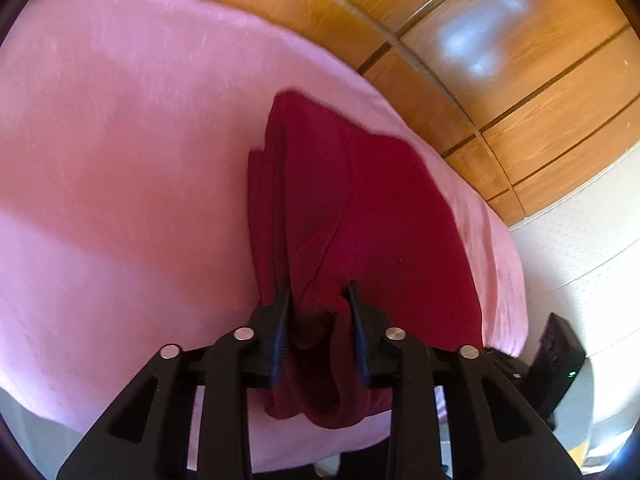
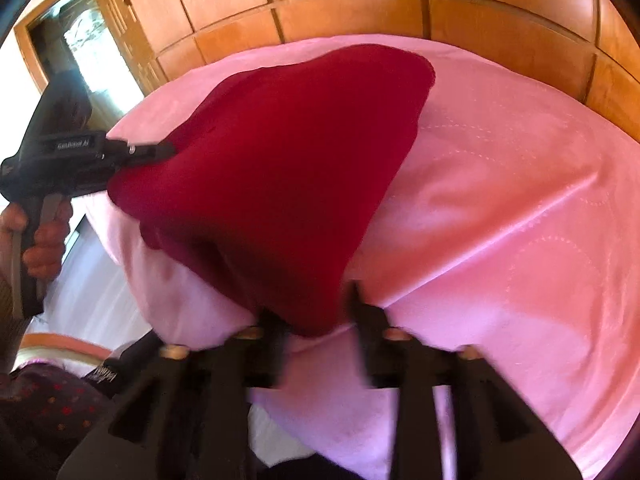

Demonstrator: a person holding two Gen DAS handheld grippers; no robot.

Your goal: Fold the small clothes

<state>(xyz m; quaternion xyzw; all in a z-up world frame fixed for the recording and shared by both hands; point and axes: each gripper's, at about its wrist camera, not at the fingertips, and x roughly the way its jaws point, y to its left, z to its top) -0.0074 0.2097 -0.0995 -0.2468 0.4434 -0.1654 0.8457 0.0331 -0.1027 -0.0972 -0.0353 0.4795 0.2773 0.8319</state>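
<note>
The left hand-held gripper (image 1: 318,300) pinches a bunched cloth (image 1: 360,208) edge; the right hand-held gripper (image 2: 316,312) looks open, blurred. Bunching could slip, skewing the fold on the bed (image 1: 120,140).

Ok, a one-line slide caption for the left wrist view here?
Left gripper holds bunched dark red garment on pink bedsheet, wooden headboard behind.

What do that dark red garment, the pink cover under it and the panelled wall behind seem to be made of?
Dark red garment: probably soft matte knit or fleece; it drapes in limp folds with no shine. Pink cover: smooth woven fabric, faintly glossy, with a stitched dotted pattern. Panelled wall: wood or wood veneer, lacquered; grain and bright reflections show.
</note>
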